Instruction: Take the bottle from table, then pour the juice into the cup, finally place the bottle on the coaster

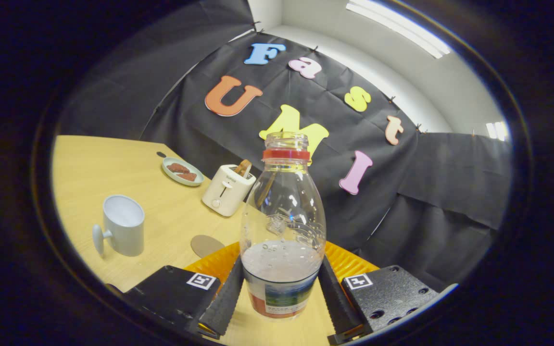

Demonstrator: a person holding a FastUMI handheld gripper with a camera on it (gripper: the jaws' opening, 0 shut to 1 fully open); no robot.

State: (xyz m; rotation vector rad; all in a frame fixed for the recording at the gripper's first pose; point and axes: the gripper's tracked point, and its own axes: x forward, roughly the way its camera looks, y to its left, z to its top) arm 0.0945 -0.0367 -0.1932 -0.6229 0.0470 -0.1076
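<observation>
Clamped between the two fingers of the claw (pixel 282 300) is the bottle (pixel 283 226), gripped low on its body at the labelled band, with both fingers pressed against its sides. It is held upright, its open, capless mouth with the red neck ring kept at the top, presumably so that the small amount of pale juice lying in its lower part is not spilled before the pour. A low grip of this kind leaves the neck free to be tipped over a rim. Whether the base is resting on the counter (pixel 113 163) or has just been lifted clear cannot be told. An orange ribbed mat (pixel 349 262) is seen just behind the bottle, beyond the fingers. Ahead and well to the left of the claw the pale cup (pixel 123 223) is set upright with its handle turned outward and its mouth open, ready to be filled. Between the cup and the bottle, nearer the claw, a flat round brown coaster (pixel 206 245) is laid bare on the counter, apparently left free for the bottle at the end. Farther beyond, a white toaster (pixel 228 190) with bread in its slot and a small plate (pixel 182 171) of brown pieces are placed out of the working path. The take is judged done or nearly so; the pour is not yet begun.
</observation>
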